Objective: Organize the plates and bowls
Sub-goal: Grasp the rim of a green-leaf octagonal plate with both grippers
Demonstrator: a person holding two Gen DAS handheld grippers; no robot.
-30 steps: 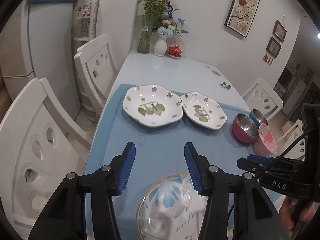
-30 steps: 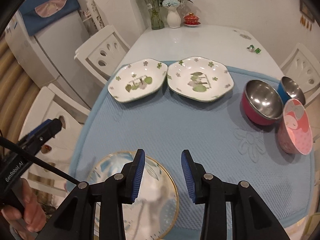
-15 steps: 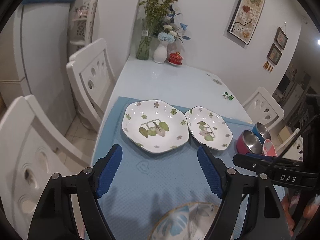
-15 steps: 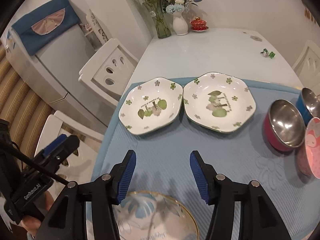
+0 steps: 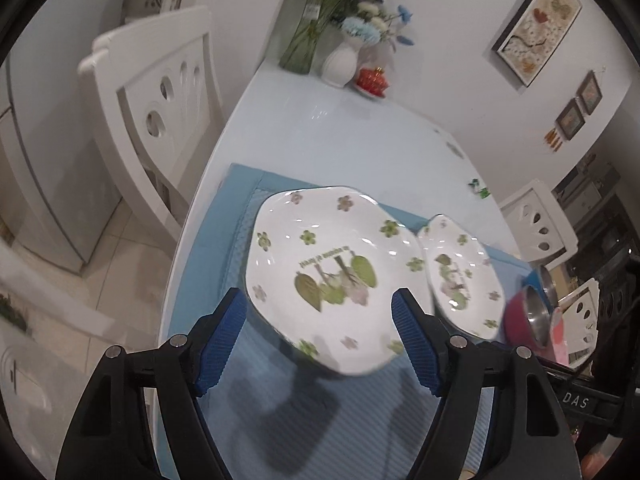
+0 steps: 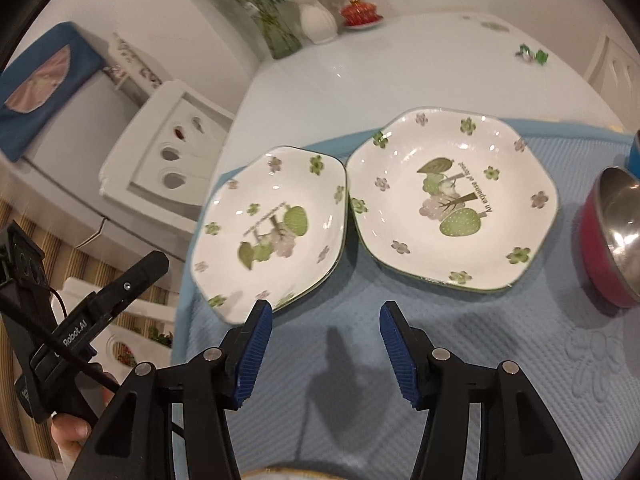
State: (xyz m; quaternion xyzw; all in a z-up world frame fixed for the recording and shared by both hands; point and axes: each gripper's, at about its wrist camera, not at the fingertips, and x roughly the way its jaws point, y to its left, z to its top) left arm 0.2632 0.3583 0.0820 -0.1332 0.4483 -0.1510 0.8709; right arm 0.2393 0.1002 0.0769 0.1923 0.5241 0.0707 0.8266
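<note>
Claws first: the left claw (image 5: 318, 336) is spread wide and holds nothing, its blue pads straddling the near rim of the left plate (image 5: 332, 276) at the centre of the left wrist view without touching it. That spread looks chosen to suit the plate's rim, so I judge a grasp on this plate is the step in hand. The right claw (image 6: 326, 350) is likewise parted and empty, low in the right wrist view, aimed at the bare mat between the two plates.

Outward from the pads, the left plate lies flat on the blue mat (image 6: 460, 344), and the right plate (image 6: 454, 200) sits just beside it, rims nearly touching at the centre of the right wrist view. Both are roughly six-sided with no strong long axis; in the right wrist view, the printed leaf motif on the right plate reads upside-down, its lettering tilted toward the upper right. Lying side by side, they seem ready for stacking.

Farther right, a red steel-lined bowl (image 6: 612, 236) stands near the right plate at the frame's right edge, with a blue bowl (image 6: 634, 156) behind it. A gold rim of another dish (image 6: 280, 474) peeks at the bottom edge. The tabletop (image 6: 400, 72) carries vases at the top.
</note>
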